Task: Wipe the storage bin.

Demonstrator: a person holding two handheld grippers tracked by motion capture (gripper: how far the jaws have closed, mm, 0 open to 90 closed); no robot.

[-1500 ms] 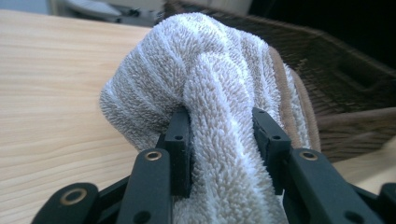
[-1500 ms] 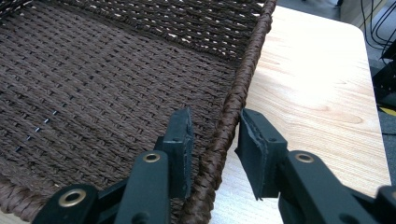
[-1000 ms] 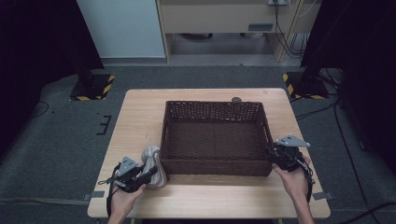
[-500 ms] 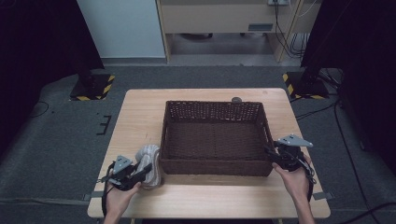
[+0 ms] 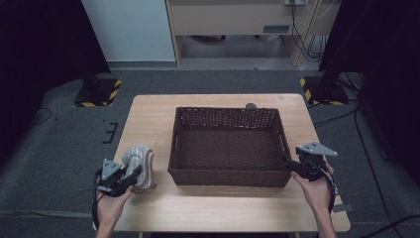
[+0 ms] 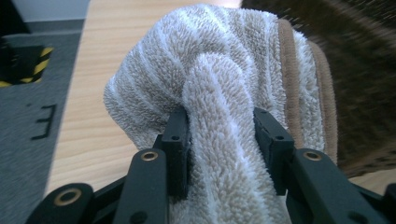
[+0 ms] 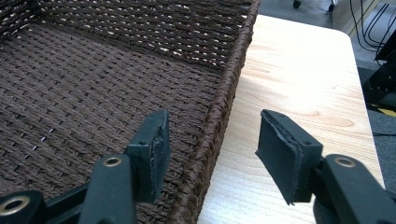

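We pinch towel (image 6: 224, 93) fold in left gripper (image 6: 223, 140) for lift into basket (image 5: 228, 177); right gripper (image 7: 210, 154) spread astride rim, steadying it

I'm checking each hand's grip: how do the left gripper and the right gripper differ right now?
The left gripper is shut on the towel, a fold pinched between its jaws; the right gripper is open, its jaws astride the basket rim without clamping it. The left is beside the basket's left wall, the right at its right wall. Both have black jaws.

No text, label, brand or number can be read on anything here
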